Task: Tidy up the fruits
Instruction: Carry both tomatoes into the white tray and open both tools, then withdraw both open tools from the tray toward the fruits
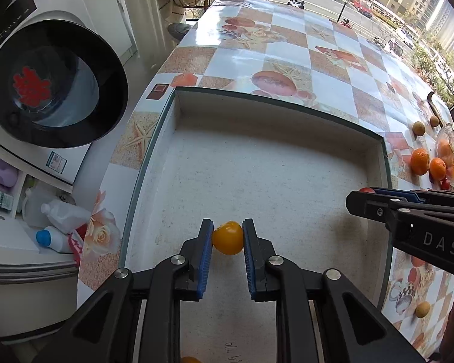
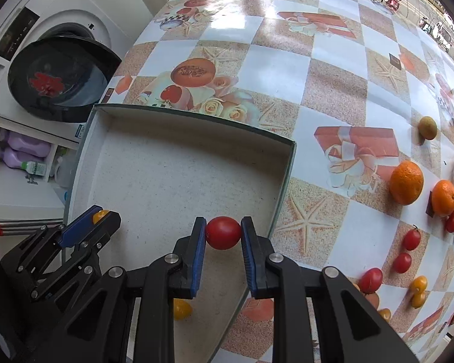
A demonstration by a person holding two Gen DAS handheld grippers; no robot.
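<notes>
both grippers sit over the white tray [image 2: 154, 163], left gripper [image 1: 227, 237] clamped on a yellow tomato [image 1: 228, 237], right gripper [image 2: 223, 233] clamped on a red tomato [image 2: 223, 232], mid drop-off, next likely lowering and opening to release them inside.

Box floor [image 1: 257, 175] lies open; walls [image 1: 287, 112] ring it.

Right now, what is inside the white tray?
Lying in the white tray is one yellow tomato, partly hidden by the right gripper. The left gripper holds another yellow tomato over it. The tray's near part is covered.
</notes>
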